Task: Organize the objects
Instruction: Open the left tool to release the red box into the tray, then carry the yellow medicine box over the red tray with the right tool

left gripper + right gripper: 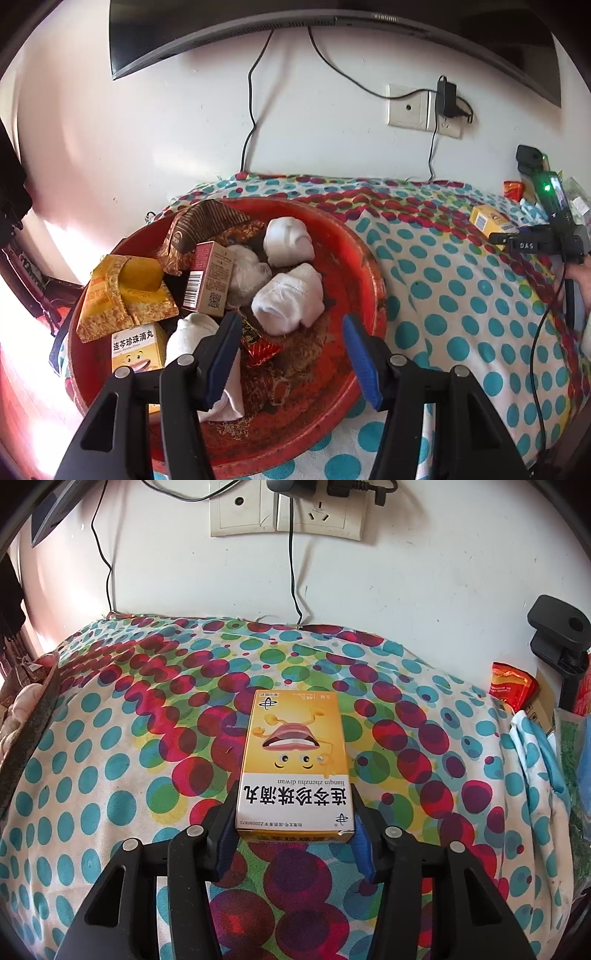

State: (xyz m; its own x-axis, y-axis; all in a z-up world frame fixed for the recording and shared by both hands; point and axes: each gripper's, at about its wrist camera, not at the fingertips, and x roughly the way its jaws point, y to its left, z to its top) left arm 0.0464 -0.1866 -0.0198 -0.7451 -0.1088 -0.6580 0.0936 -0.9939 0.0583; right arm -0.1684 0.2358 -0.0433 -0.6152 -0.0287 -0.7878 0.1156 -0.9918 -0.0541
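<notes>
- Red plastic basin (364, 258) sits on a cloth (461, 295) printed with teal, red and green dots, seen from the left wrist camera; a white wall with a socket plate (408, 107) and the lower edge of a dark screen (332, 22) lie behind.
- In the basin: rolled white socks (290, 242), a second white roll (288, 301), a pink carton with a barcode (208, 277), a gold foil packet (125, 295), a brown patterned packet (207, 225), a small red wrapper (260, 345) and a yellow medicine box (136, 350) at the near left.
- The left gripper (291, 336) hangs over the basin with its blue-padded jaws spread apart and nothing between them; a white sock (192, 339) lies just beside and under its left finger.
- At the far right of this view the right gripper (498, 236) meets another yellow box on the cloth.
- Yellow and white fill the middle of the right wrist view: the cartoon-face medicine box (293, 760) lies flat on the dotted cloth, well apart from the basin, whose dark rim shows at the far left.
- The right gripper (293, 812) is clamped on the near end of this box, one pad against each long side.
- A red snack packet (509, 686) and a black clamp (561, 635) stand at the right edge.
</notes>
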